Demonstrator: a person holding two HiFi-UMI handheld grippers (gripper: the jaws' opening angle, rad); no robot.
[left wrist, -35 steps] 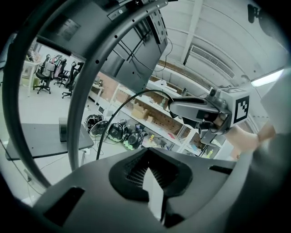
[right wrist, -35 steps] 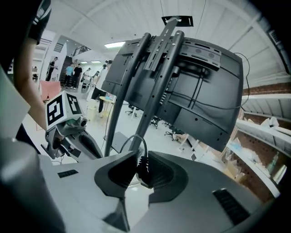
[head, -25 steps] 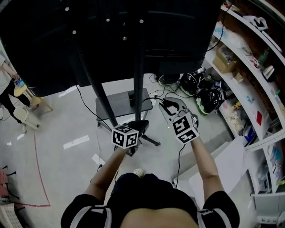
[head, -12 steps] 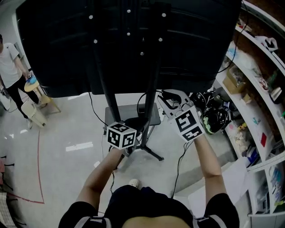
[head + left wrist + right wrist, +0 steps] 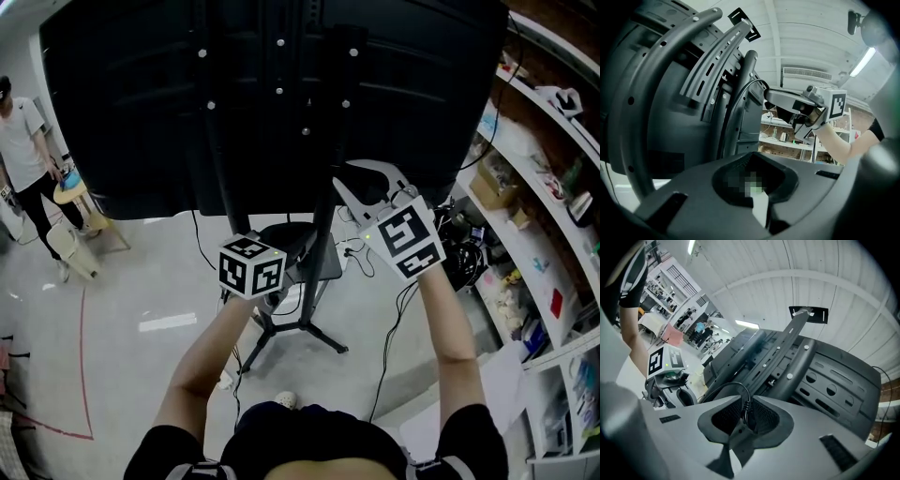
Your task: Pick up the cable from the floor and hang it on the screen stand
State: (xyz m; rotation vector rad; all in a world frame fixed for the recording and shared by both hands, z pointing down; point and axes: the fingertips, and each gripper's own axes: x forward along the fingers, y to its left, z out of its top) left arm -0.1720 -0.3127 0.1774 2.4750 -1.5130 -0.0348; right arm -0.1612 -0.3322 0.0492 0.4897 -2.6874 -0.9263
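Stand [image 5: 783, 350] behind; cable [image 5: 733, 384] in right tool [image 5: 746, 414]

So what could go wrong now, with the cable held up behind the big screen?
1. The right gripper pinches the thin black cable only at its jaw tips, so it might slip out and drop to the floor.
2. That gripper is very near the screen stand's post and the screen's back, so it could bump them while looking for a place to hang the cable.
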